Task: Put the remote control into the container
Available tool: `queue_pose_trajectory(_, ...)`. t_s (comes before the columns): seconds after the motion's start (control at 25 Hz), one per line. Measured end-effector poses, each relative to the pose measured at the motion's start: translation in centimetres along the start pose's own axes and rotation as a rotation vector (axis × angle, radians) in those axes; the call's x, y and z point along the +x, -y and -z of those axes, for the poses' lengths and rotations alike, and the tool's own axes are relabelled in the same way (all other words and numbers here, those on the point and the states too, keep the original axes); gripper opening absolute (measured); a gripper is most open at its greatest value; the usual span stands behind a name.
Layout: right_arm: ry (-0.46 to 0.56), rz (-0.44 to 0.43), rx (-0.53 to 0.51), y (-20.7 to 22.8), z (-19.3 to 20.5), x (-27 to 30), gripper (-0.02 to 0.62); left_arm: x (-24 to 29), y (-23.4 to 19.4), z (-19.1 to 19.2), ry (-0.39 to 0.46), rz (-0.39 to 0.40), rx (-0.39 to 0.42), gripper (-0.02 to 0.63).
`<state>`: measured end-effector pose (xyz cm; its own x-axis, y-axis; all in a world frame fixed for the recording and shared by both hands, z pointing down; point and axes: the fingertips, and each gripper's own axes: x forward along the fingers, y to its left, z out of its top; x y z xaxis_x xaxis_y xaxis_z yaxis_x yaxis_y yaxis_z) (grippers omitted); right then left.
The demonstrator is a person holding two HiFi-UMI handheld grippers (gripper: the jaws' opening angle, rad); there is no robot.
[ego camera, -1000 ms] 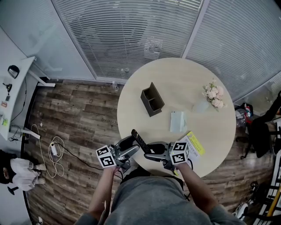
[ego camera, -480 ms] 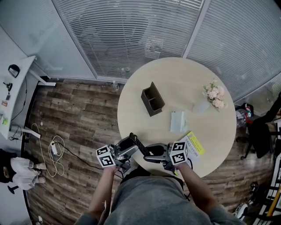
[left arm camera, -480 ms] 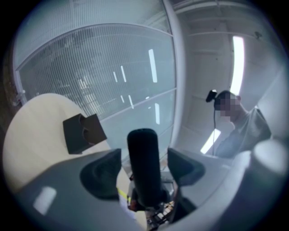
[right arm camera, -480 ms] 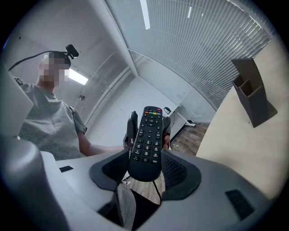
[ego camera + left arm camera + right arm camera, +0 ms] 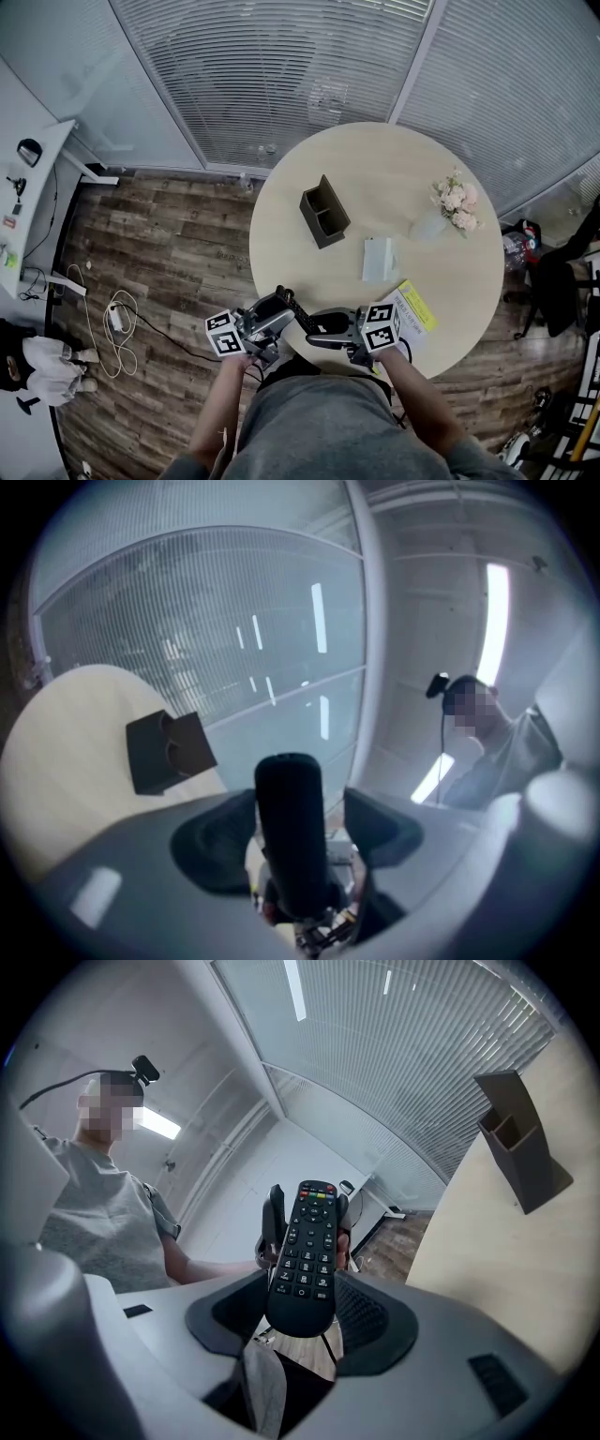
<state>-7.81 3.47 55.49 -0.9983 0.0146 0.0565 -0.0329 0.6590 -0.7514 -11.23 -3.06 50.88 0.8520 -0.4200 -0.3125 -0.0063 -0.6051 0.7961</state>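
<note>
I hold a black remote control (image 5: 297,312) in the air at the near edge of the round table (image 5: 394,169), between two grippers that face each other. My right gripper (image 5: 302,1309) is shut on its lower end (image 5: 307,1241), buttons toward that camera. My left gripper (image 5: 298,813) has the remote's other end (image 5: 289,789) between its jaws with a gap on each side. Those jaws have just been closing and do not press on it. The dark two-slot container (image 5: 324,213) stands upright on the table beyond them, also seen as the container (image 5: 169,752) and the container (image 5: 520,1143).
A vase of pink flowers (image 5: 455,202) stands at the table's right. A pale flat packet (image 5: 379,260) and a booklet with a yellow strip (image 5: 414,309) lie near my right gripper (image 5: 323,328). Cables (image 5: 117,319) lie on the wood floor, by a white desk (image 5: 33,187).
The remote's far end has sunk a little, closer between the left gripper's jaws. Both hands have stayed almost in place.
</note>
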Motion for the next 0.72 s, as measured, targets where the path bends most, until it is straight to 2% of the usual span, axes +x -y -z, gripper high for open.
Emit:
queue_pose_trajectory(0.24,0.000,-0.009,0.013,-0.07,0.04,-0.25,0.228,0.09,-0.04,0.23,-0.029,-0.002,-0.009,0.262)
queue_pose_trajectory(0.4,-0.007,-0.023,0.017,-0.29,0.30,-0.04,0.228,-0.27,-0.29,0.23,-0.022,-0.009,-0.043,0.196)
queue_pose_trajectory(0.72,-0.015,-0.031,0.022,-0.25,0.75,0.21,0.229,-0.69,-0.42,0.54,-0.028,-0.010,-0.051,0.186)
